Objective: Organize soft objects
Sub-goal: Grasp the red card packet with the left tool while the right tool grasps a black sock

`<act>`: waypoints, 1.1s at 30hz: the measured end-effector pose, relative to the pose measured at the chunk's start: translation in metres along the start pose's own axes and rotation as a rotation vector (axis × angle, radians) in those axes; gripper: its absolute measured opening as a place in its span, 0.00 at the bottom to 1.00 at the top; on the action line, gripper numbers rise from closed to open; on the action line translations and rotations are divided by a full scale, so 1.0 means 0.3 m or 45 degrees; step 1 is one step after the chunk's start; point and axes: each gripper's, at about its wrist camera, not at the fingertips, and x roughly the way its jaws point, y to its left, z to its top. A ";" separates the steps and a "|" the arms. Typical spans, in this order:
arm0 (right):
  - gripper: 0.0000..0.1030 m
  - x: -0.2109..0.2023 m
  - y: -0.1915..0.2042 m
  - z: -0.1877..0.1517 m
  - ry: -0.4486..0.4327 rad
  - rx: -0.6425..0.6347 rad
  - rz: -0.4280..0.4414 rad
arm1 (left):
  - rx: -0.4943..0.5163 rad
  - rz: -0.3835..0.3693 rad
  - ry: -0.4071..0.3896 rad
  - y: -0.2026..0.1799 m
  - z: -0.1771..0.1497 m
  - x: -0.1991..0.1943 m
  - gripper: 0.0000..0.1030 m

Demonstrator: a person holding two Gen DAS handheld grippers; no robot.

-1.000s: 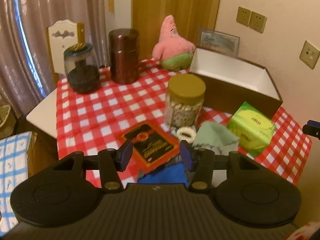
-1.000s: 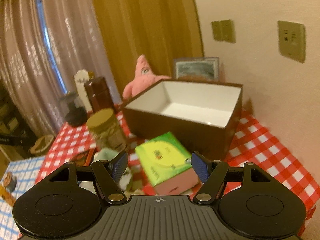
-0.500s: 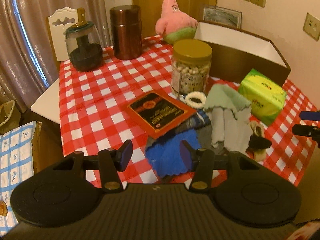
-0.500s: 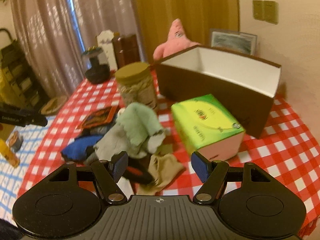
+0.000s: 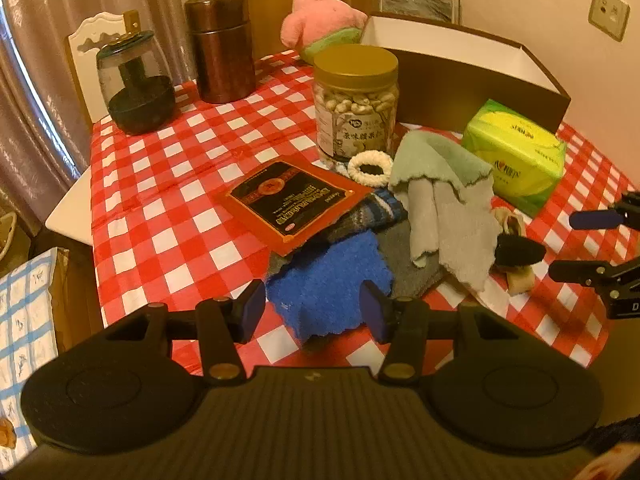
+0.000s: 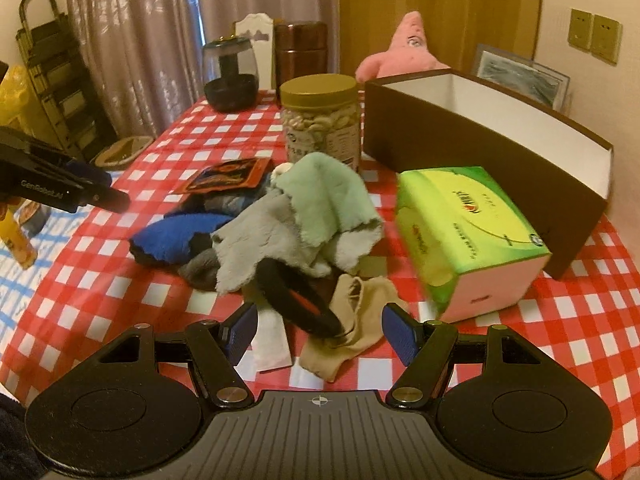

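Observation:
A heap of soft things lies on the red checked tablecloth (image 5: 160,184): a blue cloth (image 5: 328,280) (image 6: 172,236), a green-grey cloth (image 5: 444,196) (image 6: 312,212), a striped sock (image 5: 372,212), a beige sock (image 6: 352,320), a black band (image 6: 296,300) and a white scrunchie (image 5: 370,166). A pink plush star (image 5: 320,20) (image 6: 404,52) sits at the back. An open brown box (image 5: 472,68) (image 6: 500,140) stands behind. My left gripper (image 5: 312,312) is open just before the blue cloth. My right gripper (image 6: 318,334) is open over the black band and beige sock.
A nut jar (image 5: 356,100), a green tissue pack (image 5: 516,160) (image 6: 468,232), a red-black packet (image 5: 292,204), a brown canister (image 5: 220,48) and a glass jar (image 5: 136,84) stand on the table. The wall is to the right, a chair behind.
Both grippers have pulled back and tilted down, so the heap of cloths now lies right in front of their open fingers. Nothing on the table has moved.

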 end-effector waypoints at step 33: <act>0.20 0.184 -0.081 0.047 0.045 -0.020 0.002 | 0.651 0.240 -0.004 -0.067 0.048 0.325 0.44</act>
